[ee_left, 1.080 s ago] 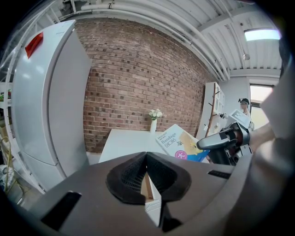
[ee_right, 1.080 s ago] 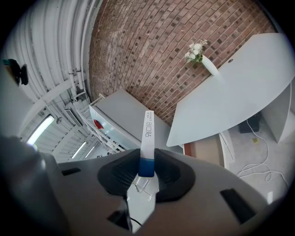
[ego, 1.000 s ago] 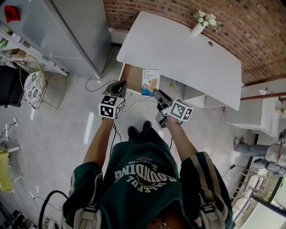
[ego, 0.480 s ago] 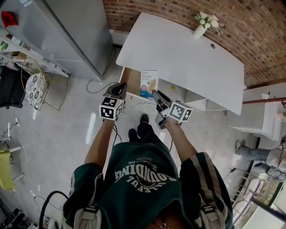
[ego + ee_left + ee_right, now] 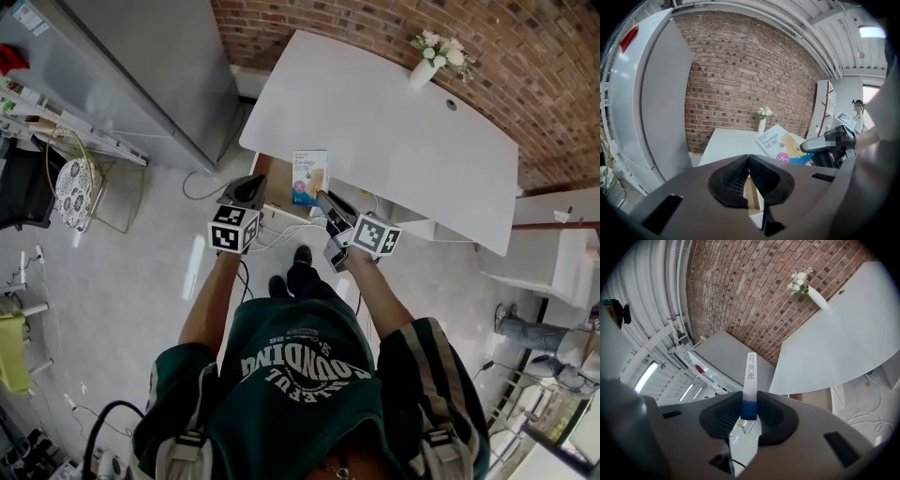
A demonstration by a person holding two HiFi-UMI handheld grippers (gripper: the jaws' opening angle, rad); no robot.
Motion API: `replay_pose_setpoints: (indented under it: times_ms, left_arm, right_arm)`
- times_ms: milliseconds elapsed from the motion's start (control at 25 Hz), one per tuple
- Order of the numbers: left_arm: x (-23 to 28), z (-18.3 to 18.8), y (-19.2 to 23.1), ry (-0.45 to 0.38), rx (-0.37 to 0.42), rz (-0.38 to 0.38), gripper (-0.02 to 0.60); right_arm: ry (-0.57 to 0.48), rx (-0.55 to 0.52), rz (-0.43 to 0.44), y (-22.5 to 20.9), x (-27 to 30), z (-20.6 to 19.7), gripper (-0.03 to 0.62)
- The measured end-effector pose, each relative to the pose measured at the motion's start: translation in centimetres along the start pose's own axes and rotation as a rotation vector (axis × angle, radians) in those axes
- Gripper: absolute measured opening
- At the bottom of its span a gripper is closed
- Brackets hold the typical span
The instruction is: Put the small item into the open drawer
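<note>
The small item is a flat white and blue bandage box [image 5: 309, 176]. My right gripper [image 5: 326, 204] is shut on its lower edge and holds it upright in front of the white desk [image 5: 394, 122]. In the right gripper view the box [image 5: 749, 376] stands edge-on between the pads. Under the desk's left front corner the open drawer [image 5: 277, 178] shows its wooden inside, just left of the box. My left gripper [image 5: 249, 187] hovers at the drawer's left side, jaws together and empty. The left gripper view shows the box [image 5: 780, 144] and the right gripper [image 5: 826, 143] to its right.
A vase of white flowers [image 5: 424, 58] stands at the desk's far edge. A tall grey cabinet [image 5: 141, 66] rises to the left of the desk. White cables [image 5: 281, 225] lie on the floor below the drawer. A wire chair [image 5: 70, 183] is far left.
Both grippers have moved forward toward the desk. The box has come closer to the drawer opening, and the person has stepped forward.
</note>
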State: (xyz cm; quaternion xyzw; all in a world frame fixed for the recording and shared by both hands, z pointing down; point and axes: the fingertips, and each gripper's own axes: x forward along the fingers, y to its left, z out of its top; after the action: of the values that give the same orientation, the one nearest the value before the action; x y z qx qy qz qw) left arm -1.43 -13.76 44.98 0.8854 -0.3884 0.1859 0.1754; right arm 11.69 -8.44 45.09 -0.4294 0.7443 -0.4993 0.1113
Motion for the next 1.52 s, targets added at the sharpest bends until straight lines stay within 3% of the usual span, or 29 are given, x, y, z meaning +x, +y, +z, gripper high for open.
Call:
replay_pose_setpoints:
  times_ms: [680,1200,1520]
  left_arm:
    - [1.5,-0.6,2.7,0.050,-0.050,0.095,0.017]
    - [1.8,-1.5,6.7,0.070,-0.055,0.020,0.015]
    - [1.9,-2.7,7.6,0.093,-0.058,-0.025,0.015]
  right_arm:
    - [0.042,0.062,0.021,-2.8,3.9,0.9,0.109]
    - [-0.016,0.017,-0.044,-1.6,6.9,0.5,0.109]
    - [-0.028,0.044,-0.084,-2.2,7.5,-0.9,0.109]
